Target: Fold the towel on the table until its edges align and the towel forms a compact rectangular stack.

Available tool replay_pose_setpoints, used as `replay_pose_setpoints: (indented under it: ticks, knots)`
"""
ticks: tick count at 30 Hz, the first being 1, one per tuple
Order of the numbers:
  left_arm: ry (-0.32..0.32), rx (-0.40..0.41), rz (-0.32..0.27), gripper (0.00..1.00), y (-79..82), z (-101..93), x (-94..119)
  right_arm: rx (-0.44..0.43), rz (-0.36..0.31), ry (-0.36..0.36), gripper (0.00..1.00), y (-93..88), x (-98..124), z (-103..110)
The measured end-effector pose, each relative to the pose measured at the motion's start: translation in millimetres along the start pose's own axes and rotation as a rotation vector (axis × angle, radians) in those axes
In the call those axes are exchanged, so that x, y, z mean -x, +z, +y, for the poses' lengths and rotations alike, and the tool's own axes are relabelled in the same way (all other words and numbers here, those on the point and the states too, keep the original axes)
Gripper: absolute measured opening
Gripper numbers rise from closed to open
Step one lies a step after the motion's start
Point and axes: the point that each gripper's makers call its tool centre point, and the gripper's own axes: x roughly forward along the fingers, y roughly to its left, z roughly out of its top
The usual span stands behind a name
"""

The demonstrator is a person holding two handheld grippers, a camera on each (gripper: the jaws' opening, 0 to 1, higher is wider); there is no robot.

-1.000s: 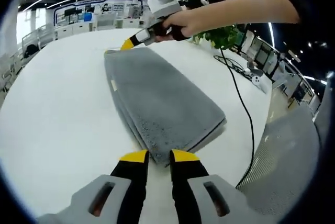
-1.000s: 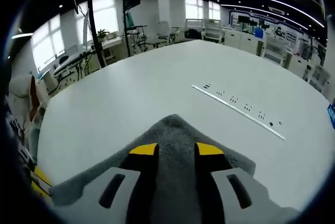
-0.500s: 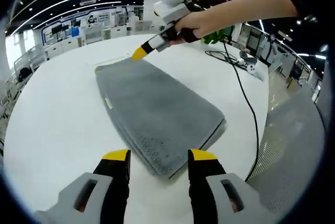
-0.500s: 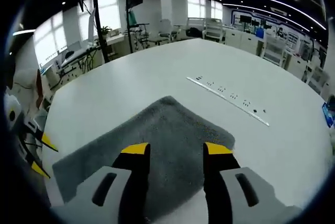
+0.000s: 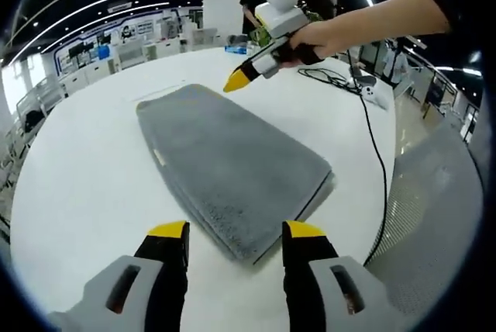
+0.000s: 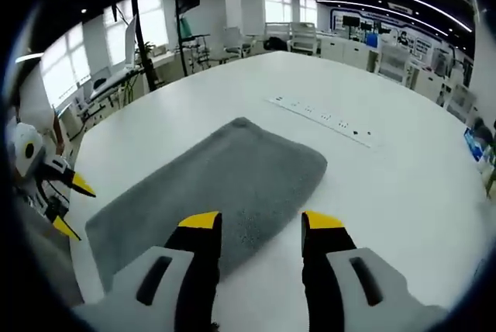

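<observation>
1. Towel [image 5: 232,165] lies flat on the white table [image 5: 85,177], folded into a grey layered stack (its layered edges show at the near end in the left gripper view).
2. Left gripper [image 5: 235,231] hovers just short of the towel's near end, jaws apart and holding nothing.
3. Right gripper [image 6: 258,222] hangs above the towel's opposite end, jaws likewise spread and empty.
4. Beyond the towel, a black cable [image 5: 370,146] trails across the table, and a power strip [image 6: 322,119] lies well apart from the cloth.

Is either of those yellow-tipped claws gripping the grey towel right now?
No: both the left gripper and right gripper are open, off the towel.
</observation>
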Motion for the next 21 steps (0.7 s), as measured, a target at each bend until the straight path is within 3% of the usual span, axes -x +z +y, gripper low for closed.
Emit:
replay_pose_setpoints:
  ticks: [13, 16, 21]
  knots:
    - [0.029, 0.056, -0.011, 0.5, 16.1, 39.9, -12.7, -0.078, 0.019, -0.02, 0.41, -35.3, 14.9, -1.6]
    - [0.026, 0.069, -0.012, 0.51, 21.7, 47.8, -16.5, -0.145, 0.011, -0.017, 0.4, -40.2, 16.6, 0.3]
    - [0.023, 0.083, -0.013, 0.51, 30.6, 64.5, -27.3, -0.142, 0.019, -0.009, 0.4, -46.7, 16.3, 4.5]
